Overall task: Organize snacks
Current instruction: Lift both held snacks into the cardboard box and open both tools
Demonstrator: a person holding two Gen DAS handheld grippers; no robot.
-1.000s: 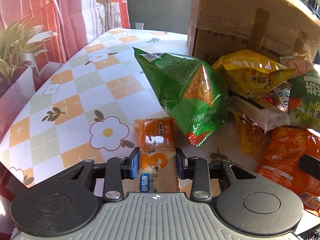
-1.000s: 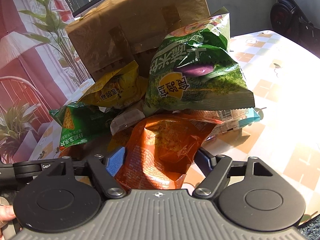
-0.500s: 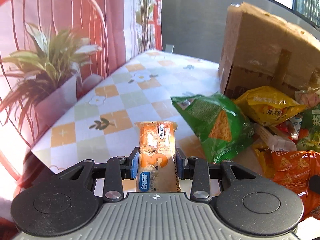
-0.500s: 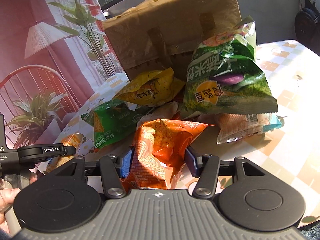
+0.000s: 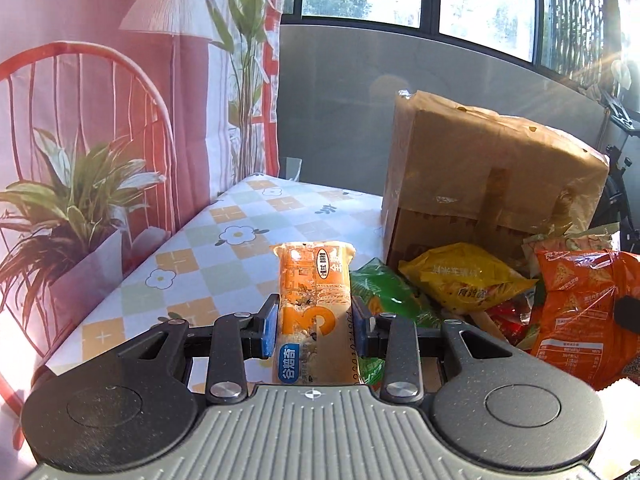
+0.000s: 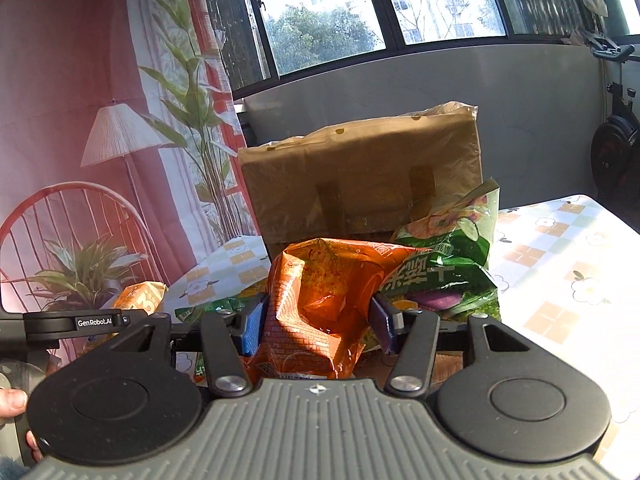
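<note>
A: Checking occlusion first: what is cut off at the left gripper (image 5: 315, 330)?

B: Its body hides the lower end of the cereal bar (image 5: 314, 316). The jaws are clamped on the bar's sides; the glossy orange wrapper stands upright above the tabletop (image 5: 224, 248), clear of it.

A: Items to the right of the bar?

B: A green bag (image 5: 386, 292), mostly hidden behind the jaw, then a crinkled yellow bag (image 5: 460, 280). Behind them stands a brown paper bag (image 5: 480, 176), boxy and creased, with flat handles. Print on all bags is hard to read.

A: Right gripper (image 6: 318, 322)?

B: Jaws are pressed into a crumpled orange foil bag (image 6: 320, 300), held off the tabletop; its base is hidden by the gripper body. A green chip bag (image 6: 452, 264) is partly covered behind it, leaning against the paper bag.
</note>
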